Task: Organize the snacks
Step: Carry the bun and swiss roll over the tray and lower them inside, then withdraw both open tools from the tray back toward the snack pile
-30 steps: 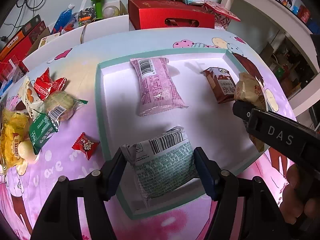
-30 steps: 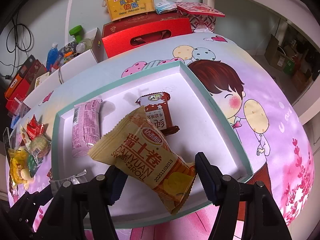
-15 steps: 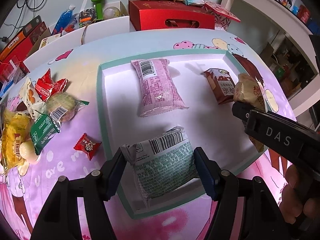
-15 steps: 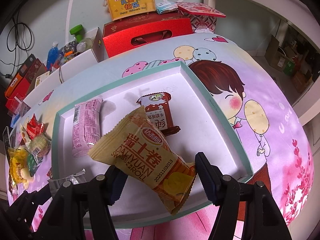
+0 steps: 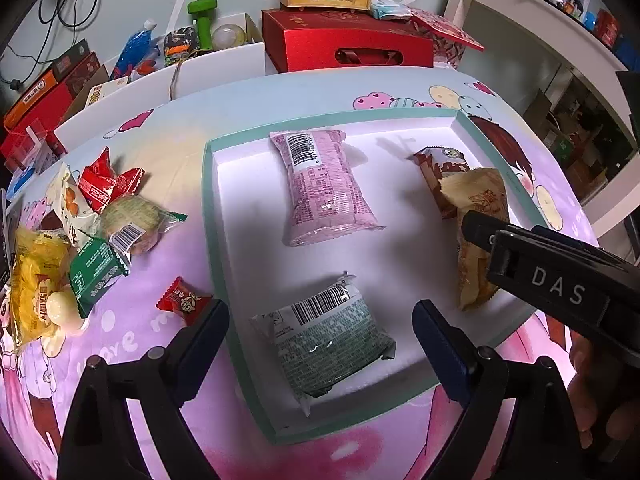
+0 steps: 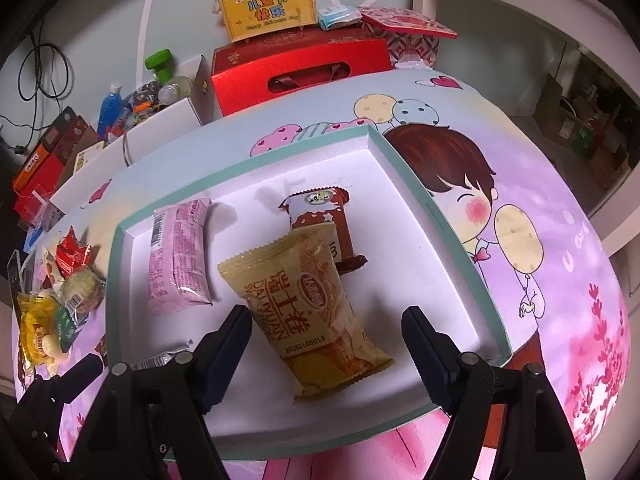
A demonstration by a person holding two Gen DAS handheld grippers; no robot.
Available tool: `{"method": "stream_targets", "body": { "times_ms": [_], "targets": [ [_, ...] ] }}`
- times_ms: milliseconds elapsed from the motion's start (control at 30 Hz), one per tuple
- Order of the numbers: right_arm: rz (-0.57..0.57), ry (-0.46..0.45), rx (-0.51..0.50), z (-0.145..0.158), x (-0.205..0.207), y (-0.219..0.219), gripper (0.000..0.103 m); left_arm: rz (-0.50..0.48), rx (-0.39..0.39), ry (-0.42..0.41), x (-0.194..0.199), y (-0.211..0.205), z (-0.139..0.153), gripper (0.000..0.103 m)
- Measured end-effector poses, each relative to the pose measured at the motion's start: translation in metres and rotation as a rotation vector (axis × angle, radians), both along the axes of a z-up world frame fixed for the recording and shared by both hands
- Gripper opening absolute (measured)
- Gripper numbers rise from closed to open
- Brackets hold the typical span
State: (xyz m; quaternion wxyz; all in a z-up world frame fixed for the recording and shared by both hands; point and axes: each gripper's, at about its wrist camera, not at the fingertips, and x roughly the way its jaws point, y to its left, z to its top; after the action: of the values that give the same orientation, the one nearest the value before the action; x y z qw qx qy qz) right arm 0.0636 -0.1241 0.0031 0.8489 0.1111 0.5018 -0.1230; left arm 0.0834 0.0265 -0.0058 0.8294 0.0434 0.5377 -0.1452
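A white tray with a teal rim [image 5: 208, 216] holds several snacks. A green-printed packet [image 5: 332, 344] lies flat near its front edge, between the spread fingers of my left gripper [image 5: 320, 312], which is open and not touching it. A yellow Swiss-roll packet [image 6: 308, 312] lies in the tray [image 6: 440, 216] between the fingers of my open right gripper [image 6: 326, 316]. Behind these lie a pink packet [image 5: 324, 188] and a brown packet [image 6: 320, 216], whose near end the yellow packet covers. The left wrist view shows the right gripper [image 5: 560, 280] beside the yellow packet [image 5: 476, 216].
Loose snacks sit on the cartoon-print cloth left of the tray: a small red candy [image 5: 184, 300] and a pile of red, green and yellow packets [image 5: 80, 232]. A red gift box [image 5: 344, 40] and clutter stand behind the table. A white shelf [image 5: 540, 20] is at the right.
Both grippers have opened. The green packet and the yellow packet have left the fingers and now lie flat in the tray; the yellow one has turned lengthwise.
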Motion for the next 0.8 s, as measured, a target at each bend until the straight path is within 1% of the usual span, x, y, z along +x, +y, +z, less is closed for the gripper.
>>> {"method": "stream_targets", "body": {
  "times_ms": [67,133,167,300,800],
  "targets": [
    [0.002,-0.003,0.000,0.000,0.001,0.000,0.083,0.001,0.000,-0.006,0.000,0.000,0.001,0.094],
    [0.002,-0.011,0.004,0.000,0.001,0.000,0.099,0.001,0.003,-0.017,0.000,0.000,0.003,0.094],
    [0.002,-0.019,0.006,0.001,0.001,0.000,0.103,0.001,0.004,-0.021,0.000,0.000,0.003,0.094],
    [0.006,-0.042,0.007,0.004,0.000,0.001,0.103,0.011,0.008,-0.027,0.000,0.001,0.004,0.099],
    [0.020,-0.044,0.005,0.003,0.003,0.005,0.103,0.074,0.008,-0.040,0.004,0.014,0.007,0.099]
  ]
}}
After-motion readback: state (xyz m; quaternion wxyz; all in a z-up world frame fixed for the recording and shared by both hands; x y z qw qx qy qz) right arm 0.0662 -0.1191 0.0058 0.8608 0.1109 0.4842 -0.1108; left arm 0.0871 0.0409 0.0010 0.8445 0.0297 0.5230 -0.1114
